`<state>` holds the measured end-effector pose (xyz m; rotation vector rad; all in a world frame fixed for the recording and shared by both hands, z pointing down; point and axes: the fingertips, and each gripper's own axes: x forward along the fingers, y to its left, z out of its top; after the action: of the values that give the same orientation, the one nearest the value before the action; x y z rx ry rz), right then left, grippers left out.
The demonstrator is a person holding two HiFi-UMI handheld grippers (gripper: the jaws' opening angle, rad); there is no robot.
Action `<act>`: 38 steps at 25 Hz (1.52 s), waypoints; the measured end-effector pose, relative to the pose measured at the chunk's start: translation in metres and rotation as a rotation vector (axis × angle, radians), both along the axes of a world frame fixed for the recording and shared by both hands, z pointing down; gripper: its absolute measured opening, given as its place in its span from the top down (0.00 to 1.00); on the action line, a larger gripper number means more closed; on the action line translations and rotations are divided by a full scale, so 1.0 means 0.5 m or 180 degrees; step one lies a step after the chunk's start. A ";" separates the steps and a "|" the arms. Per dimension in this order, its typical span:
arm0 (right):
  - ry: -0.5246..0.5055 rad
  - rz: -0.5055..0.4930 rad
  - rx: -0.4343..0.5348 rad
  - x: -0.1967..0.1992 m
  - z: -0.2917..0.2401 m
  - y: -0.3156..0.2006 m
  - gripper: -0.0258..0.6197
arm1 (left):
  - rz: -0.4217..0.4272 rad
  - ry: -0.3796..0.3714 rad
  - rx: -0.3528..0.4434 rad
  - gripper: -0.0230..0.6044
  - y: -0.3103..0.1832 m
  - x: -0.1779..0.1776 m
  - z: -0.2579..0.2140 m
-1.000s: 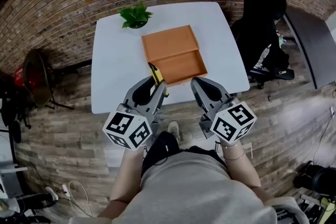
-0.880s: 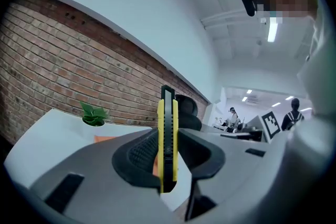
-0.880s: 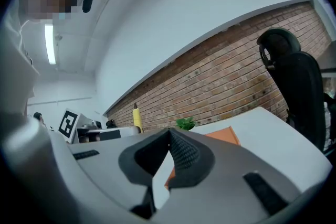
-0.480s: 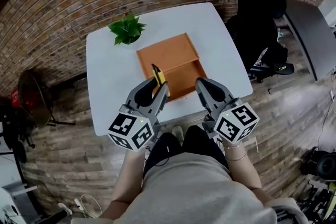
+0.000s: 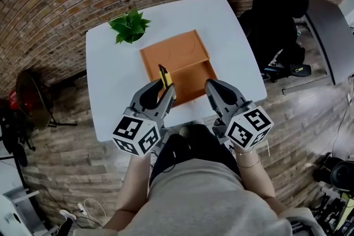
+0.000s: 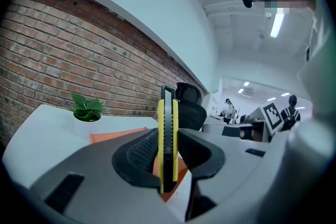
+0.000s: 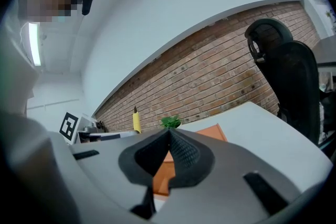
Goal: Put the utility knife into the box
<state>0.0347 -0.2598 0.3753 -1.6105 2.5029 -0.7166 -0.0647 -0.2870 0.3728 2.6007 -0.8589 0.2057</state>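
Note:
A yellow and black utility knife (image 6: 168, 139) stands upright between the jaws of my left gripper (image 5: 164, 84), which is shut on it; its tip (image 5: 162, 71) pokes up over the near left corner of the box. The box (image 5: 178, 65) is a shallow orange tray on the white table (image 5: 110, 91), with a divider across it. My right gripper (image 5: 209, 85) hovers by the box's near right corner, its jaws pressed together on nothing. In the right gripper view the knife (image 7: 136, 120) shows at the left, the box (image 7: 210, 134) beyond the shut jaws.
A small green potted plant (image 5: 128, 26) stands at the table's far left corner. A black office chair (image 5: 276, 3) with a jacket is beside the table's right edge. A brick wall rises behind the table and brick floor surrounds it.
The view has shifted, so the table and box sit lower and more to the left in the picture. Both grippers keep the same poses, the knife still held in the left one.

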 end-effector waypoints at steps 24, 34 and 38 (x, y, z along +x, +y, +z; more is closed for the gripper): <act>-0.0155 -0.0047 -0.0301 0.105 0.075 -0.046 0.96 | 0.0212 -0.0995 0.0233 0.78 -0.057 0.080 0.068; -0.0165 -0.0129 -0.0372 0.110 0.107 -0.068 0.96 | 0.0610 -0.1609 0.0192 0.78 -0.047 0.115 0.147; -0.0185 -0.0107 -0.0419 0.120 0.119 -0.067 0.96 | 0.0771 -0.2016 0.0302 0.78 -0.044 0.124 0.184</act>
<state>0.0947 -0.2931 0.4349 -1.5657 2.4951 -0.9365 -0.0029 -0.3091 0.4648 2.7533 -0.7453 1.1248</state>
